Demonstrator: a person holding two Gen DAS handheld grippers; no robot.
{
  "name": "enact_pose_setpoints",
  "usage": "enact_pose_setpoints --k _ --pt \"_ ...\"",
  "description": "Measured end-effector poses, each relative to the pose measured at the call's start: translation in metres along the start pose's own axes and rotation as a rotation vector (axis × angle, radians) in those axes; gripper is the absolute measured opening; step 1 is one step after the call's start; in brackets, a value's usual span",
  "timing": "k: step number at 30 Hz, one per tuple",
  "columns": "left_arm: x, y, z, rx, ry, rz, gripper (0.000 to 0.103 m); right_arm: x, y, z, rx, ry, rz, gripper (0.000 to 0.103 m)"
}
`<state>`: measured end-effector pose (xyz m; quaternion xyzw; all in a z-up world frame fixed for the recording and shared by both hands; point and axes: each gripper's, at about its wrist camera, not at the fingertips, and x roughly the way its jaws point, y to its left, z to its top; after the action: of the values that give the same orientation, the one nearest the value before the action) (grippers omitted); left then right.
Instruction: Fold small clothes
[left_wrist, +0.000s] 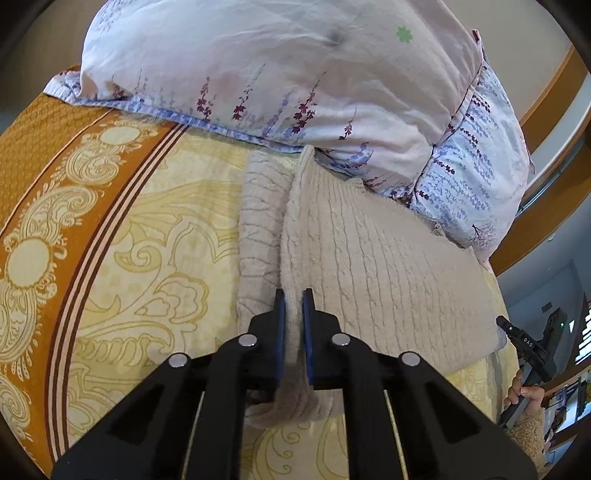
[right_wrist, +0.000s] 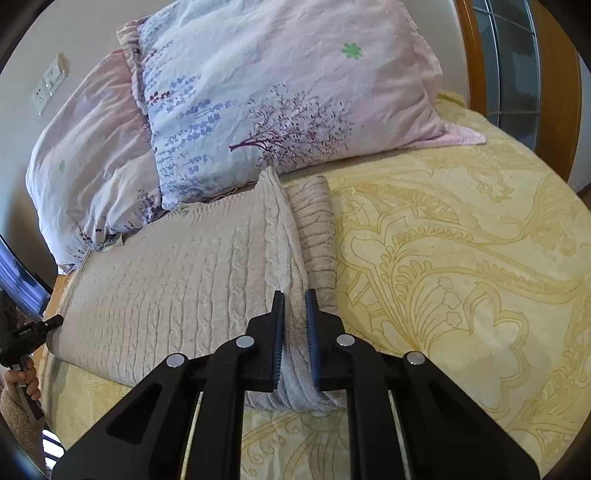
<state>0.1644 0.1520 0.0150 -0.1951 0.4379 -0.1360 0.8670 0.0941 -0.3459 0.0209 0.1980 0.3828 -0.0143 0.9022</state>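
Because the beige knit sweater (left_wrist: 369, 266) is thick, soft and limp, it will sag and drag on the yellow bedspread (left_wrist: 155, 229) unless you lift both side folds evenly. It lies flat on the bed, its far end against the floral pillows (left_wrist: 258, 66), each sleeve side already doubled inward. Your left gripper (left_wrist: 293, 295) is pinched tight on the left fold's near edge, knit bunched between the blue pads. Your right gripper (right_wrist: 295, 295) is likewise clamped on the right fold's near edge, so you likely hold good corners for folding away.
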Motion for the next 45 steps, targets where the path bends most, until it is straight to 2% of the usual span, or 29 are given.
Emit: enact_pose_setpoints --k 6,10,12,16,19,21,22,23,24,26,30,33,36,39,42,44,45 --pt "-0.016 0.000 0.000 0.029 -0.001 -0.026 0.007 -0.023 0.000 -0.005 0.032 -0.038 -0.001 0.010" --pt "-0.019 0.002 -0.005 0.074 0.012 -0.011 0.007 -0.016 -0.006 -0.015 0.040 0.006 -0.052 0.010" --pt "-0.012 0.005 -0.007 0.072 0.031 0.003 0.007 -0.002 -0.009 -0.018 0.050 0.045 -0.092 0.010" --pt "-0.005 0.008 -0.009 0.062 0.032 0.005 0.008 0.005 -0.003 -0.018 0.040 0.055 -0.135 0.011" --pt "-0.009 0.008 -0.009 0.060 0.028 -0.001 0.014 0.002 0.002 -0.012 0.026 0.064 -0.155 0.017" --pt "-0.015 0.006 -0.006 0.057 0.008 0.008 0.026 -0.005 0.006 -0.008 0.024 0.029 -0.165 0.032" --pt "-0.021 0.003 -0.004 0.054 -0.025 0.014 0.036 -0.011 0.012 -0.004 0.012 -0.004 -0.161 0.036" --pt "-0.026 -0.002 -0.002 0.057 -0.060 0.009 0.045 -0.012 0.019 -0.001 -0.004 -0.023 -0.141 0.042" --pt "-0.029 -0.008 0.000 0.067 -0.086 0.005 0.049 -0.011 0.030 0.002 -0.032 -0.031 -0.102 0.046" --pt "-0.030 -0.021 0.002 0.102 -0.114 -0.009 0.056 -0.002 0.048 0.005 -0.075 -0.012 -0.055 0.046" --pt "-0.011 -0.050 0.002 0.184 -0.083 -0.010 0.058 0.025 0.084 0.008 -0.148 0.046 0.013 0.046" --pt "0.003 -0.053 -0.002 0.205 -0.052 0.030 0.058 0.040 0.112 0.004 -0.223 0.069 0.022 0.046" --pt "0.017 -0.042 -0.007 0.191 -0.011 0.070 0.057 0.061 0.128 -0.004 -0.294 0.128 -0.035 0.051" --pt "0.016 -0.042 -0.012 0.221 -0.022 0.074 0.058 0.061 0.130 -0.006 -0.302 0.113 -0.043 0.053" --pt "0.003 -0.036 -0.005 0.154 -0.047 0.013 0.061 0.059 0.125 -0.006 -0.283 0.119 -0.015 0.053" --pt "-0.004 -0.024 0.007 0.069 -0.076 -0.026 0.071 0.058 0.123 -0.006 -0.275 0.120 -0.008 0.053" --pt "-0.006 -0.018 0.012 0.029 -0.084 -0.032 0.071 0.059 0.122 -0.006 -0.273 0.119 -0.007 0.053"
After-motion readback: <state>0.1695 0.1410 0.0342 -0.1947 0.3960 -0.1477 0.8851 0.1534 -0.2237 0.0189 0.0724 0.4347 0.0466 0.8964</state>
